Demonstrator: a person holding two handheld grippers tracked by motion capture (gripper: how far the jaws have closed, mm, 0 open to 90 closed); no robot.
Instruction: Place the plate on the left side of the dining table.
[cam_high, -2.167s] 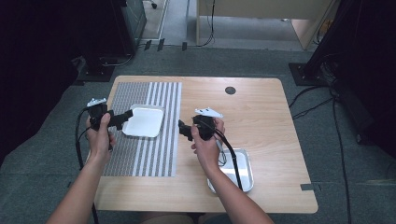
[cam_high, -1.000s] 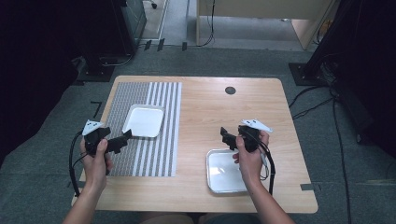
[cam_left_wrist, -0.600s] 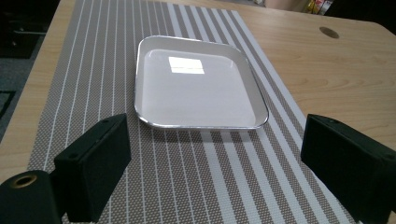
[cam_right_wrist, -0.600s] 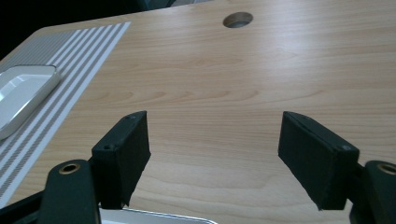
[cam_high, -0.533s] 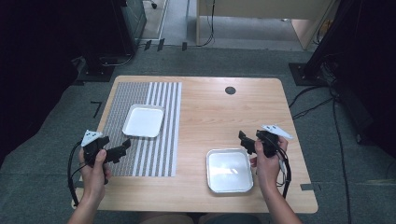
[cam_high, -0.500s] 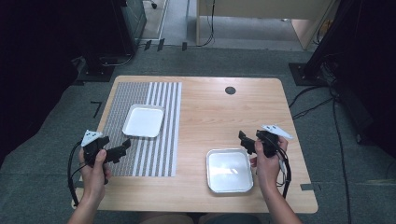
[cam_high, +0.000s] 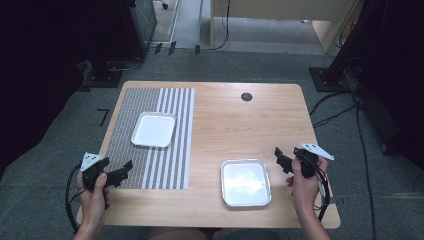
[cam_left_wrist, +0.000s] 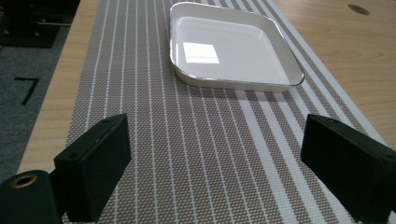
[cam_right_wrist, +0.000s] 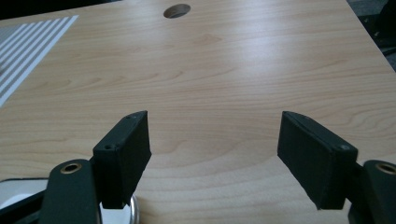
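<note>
Both tongs gape wide and hold nothing: my left gripper (cam_high: 122, 171) has the white square plate (cam_high: 154, 129) ahead of its jaws on the striped placemat (cam_high: 150, 165), my right gripper (cam_high: 281, 159) the metal tray (cam_high: 246, 183) just beside it. Between steps, I judge; next comes choosing a dish and closing on its rim.

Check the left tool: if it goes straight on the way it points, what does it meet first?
Likely the white tray on the striped mat. The left tool is open, with bare mat between it and the tray's near rim. Its height is unclear, so it could pass over the rim.
</note>
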